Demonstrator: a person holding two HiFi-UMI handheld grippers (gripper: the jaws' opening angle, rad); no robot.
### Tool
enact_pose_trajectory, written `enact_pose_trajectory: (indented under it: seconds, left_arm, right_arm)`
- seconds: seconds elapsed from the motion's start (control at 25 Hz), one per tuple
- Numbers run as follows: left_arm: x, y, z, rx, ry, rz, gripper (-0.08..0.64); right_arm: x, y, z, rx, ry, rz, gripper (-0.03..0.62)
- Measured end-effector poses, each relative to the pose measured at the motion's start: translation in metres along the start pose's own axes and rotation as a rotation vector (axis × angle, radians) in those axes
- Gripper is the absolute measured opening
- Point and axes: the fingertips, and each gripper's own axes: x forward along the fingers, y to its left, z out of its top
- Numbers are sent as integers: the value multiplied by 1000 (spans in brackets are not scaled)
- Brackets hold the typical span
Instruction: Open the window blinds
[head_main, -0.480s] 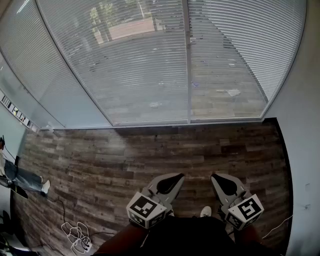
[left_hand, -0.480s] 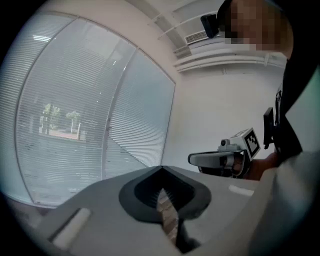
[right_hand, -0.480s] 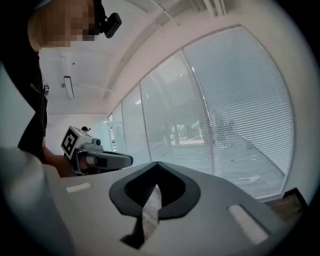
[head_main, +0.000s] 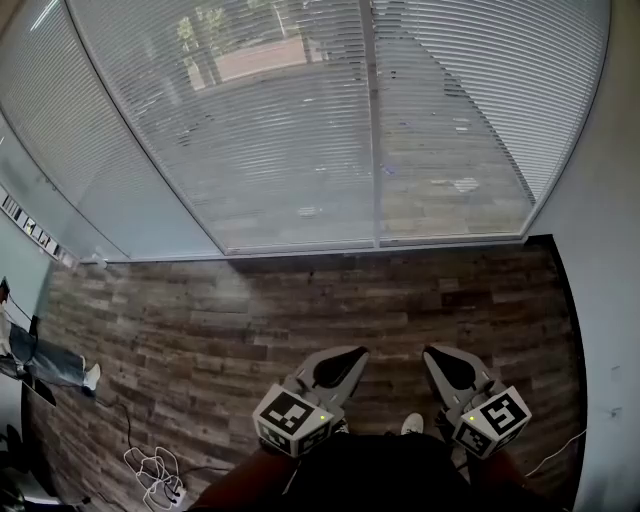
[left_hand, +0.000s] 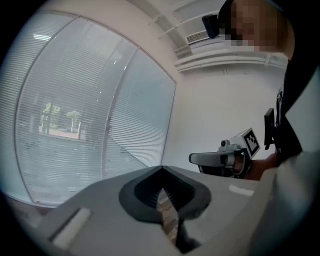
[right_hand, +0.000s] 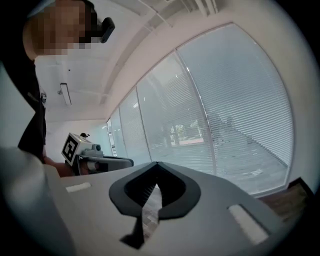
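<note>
White slatted window blinds (head_main: 300, 130) hang down over the big floor-to-ceiling panes ahead, and the street outside shows faintly through the slats. They also fill the left gripper view as blinds (left_hand: 85, 125) and the right gripper view as blinds (right_hand: 230, 115). My left gripper (head_main: 358, 351) and right gripper (head_main: 428, 351) are held low and side by side over the wood floor, well short of the blinds. Each is shut with nothing between its jaws. The left gripper (left_hand: 161, 168) points at the blinds, as does the right gripper (right_hand: 156, 163).
A grey mullion (head_main: 368, 120) splits the panes. A white wall (head_main: 610, 300) closes the right side. On the wood floor (head_main: 300, 310) lie a coiled white cable (head_main: 150, 468) at lower left and another person's leg and shoe (head_main: 62, 368) at far left.
</note>
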Motion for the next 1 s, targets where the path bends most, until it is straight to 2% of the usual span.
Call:
enact_pose_trajectory:
  seconds: [0.16, 0.48, 0.6, 0.72, 1.0]
  left_arm:
    - [6, 2, 2, -26, 35, 23, 0]
    - [9, 3, -8, -21, 31, -16, 2]
    - [12, 8, -4, -33, 44, 8, 1]
    - [12, 7, -7, -19, 28, -13, 2]
    - [5, 22, -3, -14, 28, -4, 1]
  right_arm:
    - [0, -3, 1, 38, -18, 20, 28]
    - [9, 6, -4, -19, 16, 37, 28]
    - [12, 4, -6, -23, 21, 39, 28]
    - [13, 2, -12, -37, 42, 38, 26]
    - [29, 11, -6, -29, 25, 54, 27]
